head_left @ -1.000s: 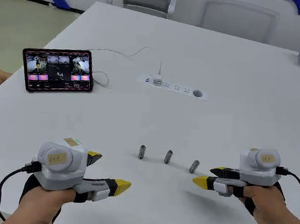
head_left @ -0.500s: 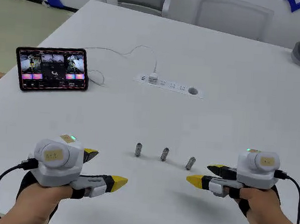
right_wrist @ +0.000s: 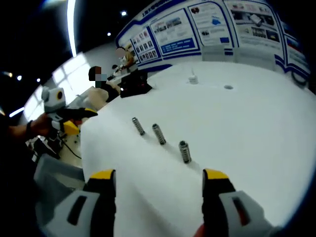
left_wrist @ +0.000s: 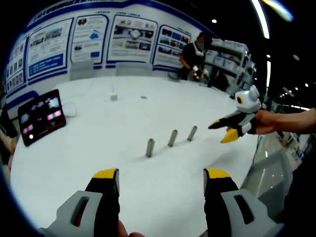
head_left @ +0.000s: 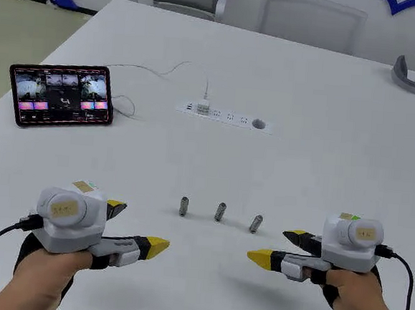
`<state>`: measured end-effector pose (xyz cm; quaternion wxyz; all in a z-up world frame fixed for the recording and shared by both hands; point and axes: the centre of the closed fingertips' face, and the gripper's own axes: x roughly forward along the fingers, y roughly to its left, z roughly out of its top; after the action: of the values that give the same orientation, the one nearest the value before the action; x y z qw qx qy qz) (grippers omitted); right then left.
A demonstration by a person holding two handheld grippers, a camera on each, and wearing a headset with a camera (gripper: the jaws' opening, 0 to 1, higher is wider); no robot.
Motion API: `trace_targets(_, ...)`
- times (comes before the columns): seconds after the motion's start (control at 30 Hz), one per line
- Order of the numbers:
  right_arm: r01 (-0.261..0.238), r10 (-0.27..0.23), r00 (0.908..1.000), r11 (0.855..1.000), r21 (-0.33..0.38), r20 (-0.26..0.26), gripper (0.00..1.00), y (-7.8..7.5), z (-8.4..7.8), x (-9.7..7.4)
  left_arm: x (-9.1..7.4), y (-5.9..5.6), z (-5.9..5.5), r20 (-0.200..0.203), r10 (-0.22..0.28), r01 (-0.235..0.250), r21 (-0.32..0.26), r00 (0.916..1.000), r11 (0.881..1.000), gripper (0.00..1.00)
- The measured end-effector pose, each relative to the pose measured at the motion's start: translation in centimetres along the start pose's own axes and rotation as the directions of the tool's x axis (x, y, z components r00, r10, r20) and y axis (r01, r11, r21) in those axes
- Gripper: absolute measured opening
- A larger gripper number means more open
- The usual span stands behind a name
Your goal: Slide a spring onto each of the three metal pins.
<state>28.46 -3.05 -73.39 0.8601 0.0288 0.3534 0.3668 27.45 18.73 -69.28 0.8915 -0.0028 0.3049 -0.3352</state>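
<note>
Jaws of both grippers stand wide apart and hold nothing. The left gripper point(head_left: 138, 226) and the right gripper point(head_left: 273, 246) hover low over the white table point(head_left: 323, 150) with their tips turned inward, flanking the work, probably so that either can reach it. Between them three small metal pins point(head_left: 220, 212) stand upright in a row, each apart from the next. In the right gripper view each has a ribbed, coiled grey surface, so a spring point(right_wrist: 184, 151) appears to sit on every pin already. The jaw tips are yellow wedges; the table is smooth and matte. A tablet point(head_left: 61, 95) and a power strip point(head_left: 223, 116) sit well behind.
</note>
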Motion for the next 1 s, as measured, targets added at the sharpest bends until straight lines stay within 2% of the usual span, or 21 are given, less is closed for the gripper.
trace_targets(0.2,0.004,-0.004,0.9998,1.0,0.005,0.019,0.74,0.5,0.1,-0.8,0.3,0.2,-0.2,-0.02,-0.001,0.001,0.016,0.9998,1.0,0.69)
trace_targets(0.53,0.012,-0.012,0.9996,1.0,-0.009,0.025,0.79,1.5,-0.3,-1.6,0.4,0.7,0.6,0.001,0.002,-0.002,0.006,1.0,1.0,0.71)
trace_targets(1.0,0.007,-0.007,0.9999,1.0,-0.001,0.015,0.82,2.8,-1.3,-2.0,0.8,1.0,0.8,0.003,-0.006,0.006,0.004,1.0,1.0,0.74)
